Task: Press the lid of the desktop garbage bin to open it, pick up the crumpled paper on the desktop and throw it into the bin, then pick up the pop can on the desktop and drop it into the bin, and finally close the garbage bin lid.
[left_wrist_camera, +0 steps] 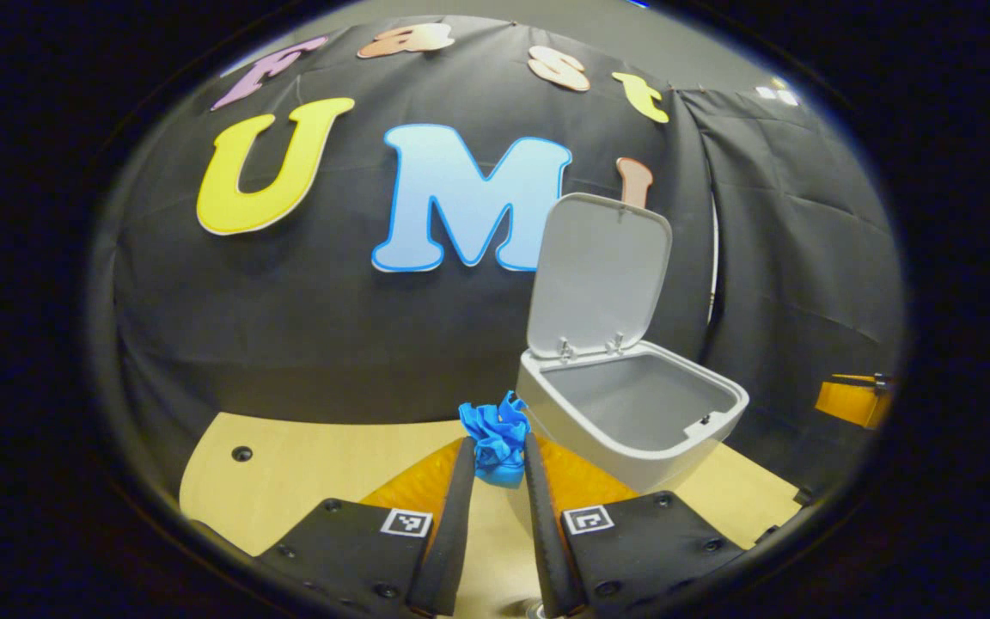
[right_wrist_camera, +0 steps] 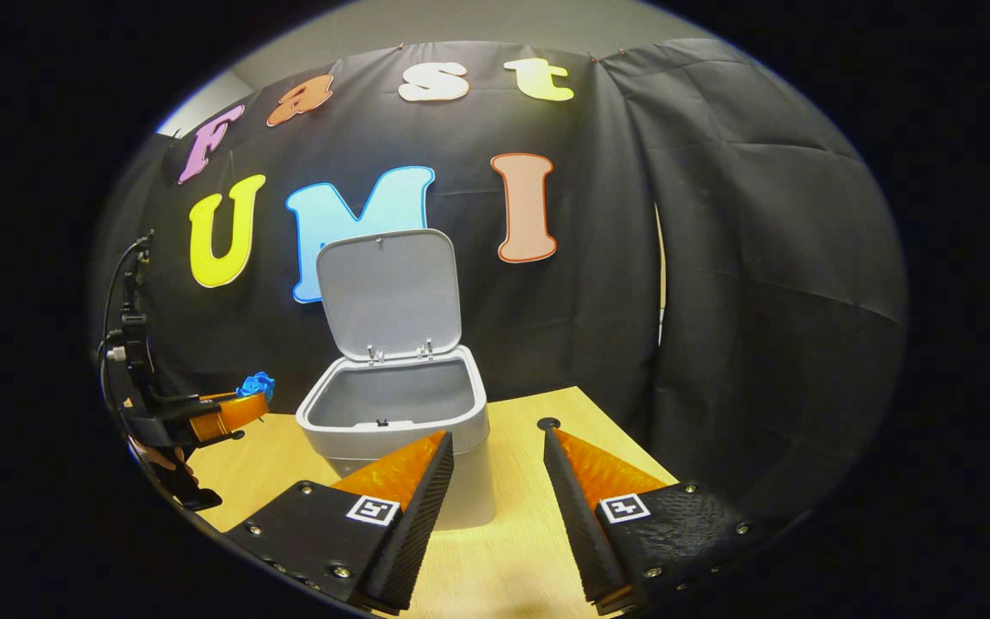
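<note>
- Left gripper (left_wrist_camera: 495, 456) pinches crumpled paper (left_wrist_camera: 495, 434) beside the open bin (left_wrist_camera: 632, 413); releasing early could drop it on the tabletop (left_wrist_camera: 306, 473).
- Right gripper (right_wrist_camera: 495, 456) waits, fingers apart (holding nothing).

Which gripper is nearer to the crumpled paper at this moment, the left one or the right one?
Left. The left gripper has the crumpled paper clamped between its fingers, beside the open bin. The right gripper is open in front of the bin, away from the paper.

Right gripper (right_wrist_camera: 495, 447) hovering with fingers spread before the garbage bin (right_wrist_camera: 396, 430), its lid (right_wrist_camera: 389, 292) standing upright, left gripper (right_wrist_camera: 246, 400) pinching blue crumpled paper (right_wrist_camera: 256, 384) beside it, wooden desktop (right_wrist_camera: 504, 550) lying beneath.
</note>
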A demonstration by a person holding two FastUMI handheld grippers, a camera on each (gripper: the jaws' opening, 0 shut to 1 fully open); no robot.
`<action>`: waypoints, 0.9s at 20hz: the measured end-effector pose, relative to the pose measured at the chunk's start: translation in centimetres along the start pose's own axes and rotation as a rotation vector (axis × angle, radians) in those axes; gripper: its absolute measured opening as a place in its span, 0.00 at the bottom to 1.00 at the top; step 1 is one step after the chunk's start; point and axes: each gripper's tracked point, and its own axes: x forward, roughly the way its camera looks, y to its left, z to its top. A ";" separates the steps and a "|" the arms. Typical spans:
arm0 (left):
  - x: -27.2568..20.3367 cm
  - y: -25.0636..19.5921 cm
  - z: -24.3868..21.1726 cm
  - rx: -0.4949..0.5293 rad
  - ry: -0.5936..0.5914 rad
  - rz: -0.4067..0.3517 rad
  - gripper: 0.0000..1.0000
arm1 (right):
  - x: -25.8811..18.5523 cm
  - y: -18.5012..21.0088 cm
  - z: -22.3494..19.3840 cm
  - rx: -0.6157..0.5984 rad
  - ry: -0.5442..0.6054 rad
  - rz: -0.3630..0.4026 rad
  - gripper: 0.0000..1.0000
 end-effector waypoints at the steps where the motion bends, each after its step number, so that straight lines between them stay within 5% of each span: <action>1: 0.2 -0.7 0.2 0.012 -0.004 -0.013 0.42 | 0.0 -0.3 -0.1 0.002 0.000 -0.006 0.70; 18: 3.4 -9.0 2.2 0.081 -0.050 -0.138 0.39 | -0.9 -2.7 -1.7 0.017 0.032 -0.073 0.70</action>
